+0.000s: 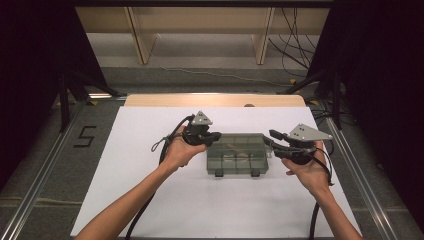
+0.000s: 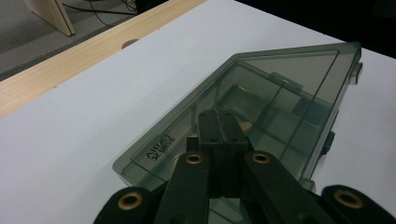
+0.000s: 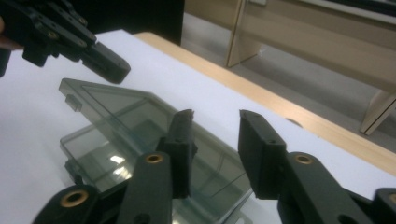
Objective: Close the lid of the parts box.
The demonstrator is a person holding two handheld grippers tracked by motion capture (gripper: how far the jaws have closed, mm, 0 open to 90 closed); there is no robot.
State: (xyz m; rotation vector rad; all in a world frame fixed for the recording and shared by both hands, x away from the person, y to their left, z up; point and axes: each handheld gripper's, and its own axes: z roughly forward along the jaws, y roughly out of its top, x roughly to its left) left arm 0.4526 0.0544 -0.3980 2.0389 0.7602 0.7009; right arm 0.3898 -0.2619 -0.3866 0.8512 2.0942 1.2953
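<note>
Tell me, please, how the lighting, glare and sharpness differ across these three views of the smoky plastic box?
High view: even light on the white table, dark surroundings, the box sharp but small. Left gripper view: the lid is crisp enough to show its embossed lettering, the near jaws soft. Right gripper view: dimmer and grainier, bright glints on the box lid, the left gripper blurred at the top left.

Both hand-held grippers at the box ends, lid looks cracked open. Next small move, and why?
Probably close the right hand-held gripper on the lifted lid edge of the smoky plastic box: its jaws stand apart at that end. The left hand-held gripper, jaws shut, sits over the other end and could steady it.
</note>
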